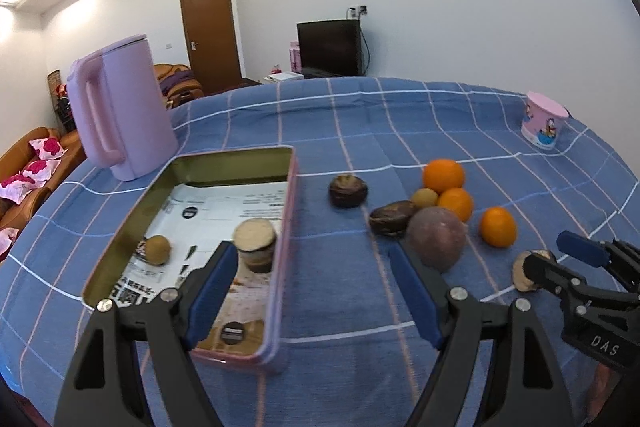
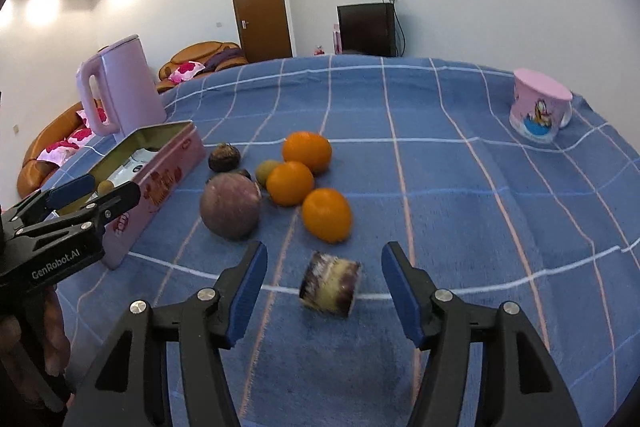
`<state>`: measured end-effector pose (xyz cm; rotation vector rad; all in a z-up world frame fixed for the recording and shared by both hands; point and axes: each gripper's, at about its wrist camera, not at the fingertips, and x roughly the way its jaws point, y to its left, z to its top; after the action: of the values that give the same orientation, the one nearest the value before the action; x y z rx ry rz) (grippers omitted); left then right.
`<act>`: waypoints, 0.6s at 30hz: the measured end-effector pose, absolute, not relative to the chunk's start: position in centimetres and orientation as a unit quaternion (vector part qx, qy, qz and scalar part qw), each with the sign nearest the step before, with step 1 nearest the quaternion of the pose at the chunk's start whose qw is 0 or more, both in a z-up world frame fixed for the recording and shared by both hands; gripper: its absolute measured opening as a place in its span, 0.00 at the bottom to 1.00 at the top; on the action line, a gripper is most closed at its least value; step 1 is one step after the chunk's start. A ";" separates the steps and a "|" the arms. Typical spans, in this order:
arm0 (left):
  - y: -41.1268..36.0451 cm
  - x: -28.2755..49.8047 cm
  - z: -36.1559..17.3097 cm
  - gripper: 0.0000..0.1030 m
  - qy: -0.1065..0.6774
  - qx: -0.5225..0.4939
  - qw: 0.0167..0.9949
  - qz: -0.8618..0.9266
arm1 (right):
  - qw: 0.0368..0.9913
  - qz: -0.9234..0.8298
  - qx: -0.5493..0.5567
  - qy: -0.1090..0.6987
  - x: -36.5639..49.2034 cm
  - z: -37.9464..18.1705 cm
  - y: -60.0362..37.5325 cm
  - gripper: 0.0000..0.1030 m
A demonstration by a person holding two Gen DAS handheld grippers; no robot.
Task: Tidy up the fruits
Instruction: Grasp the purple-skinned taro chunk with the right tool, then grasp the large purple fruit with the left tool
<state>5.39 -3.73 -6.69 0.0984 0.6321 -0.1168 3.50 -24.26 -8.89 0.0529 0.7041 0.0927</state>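
Both fingers of the spread right claw point(image 2: 322, 291) are best lowered squarely around the cut fruit piece point(image 2: 330, 289) lying between them, untouched, on the table point(image 2: 460, 195) nearer than the oranges point(image 2: 326, 214), then closed gently.

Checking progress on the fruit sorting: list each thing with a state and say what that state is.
Tin: open, lid off, two fruit pieces inside.
Kettle: upright, lid shut.
Cup: upside down.
Cut piece: on its side on the cloth, between the right gripper's fingers, not gripped.
Left gripper: open, empty.
Right gripper: open.
Door: shut.
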 end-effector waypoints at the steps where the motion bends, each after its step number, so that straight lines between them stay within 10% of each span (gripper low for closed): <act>1: -3.9 5.4 -6.8 0.79 0.312 0.050 0.947 -0.059 | 0.937 0.046 0.026 0.345 3.5 -8.9 -24.2 0.60; 11: -5.4 5.9 -7.3 0.79 0.322 0.060 0.942 -0.069 | 0.920 0.052 0.050 0.386 4.9 -10.6 -25.0 0.59; 14: -5.7 6.1 -7.4 0.79 0.323 0.062 0.942 -0.071 | 0.917 0.056 0.047 0.392 5.1 -10.8 -24.7 0.34; 18: -6.1 6.3 -7.3 0.79 0.326 0.060 0.940 -0.078 | 0.924 0.058 0.041 0.375 4.9 -10.0 -24.4 0.34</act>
<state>6.31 -6.14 -7.27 0.1226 0.6643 -0.1594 4.89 -24.40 -9.97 0.0849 0.7702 0.1199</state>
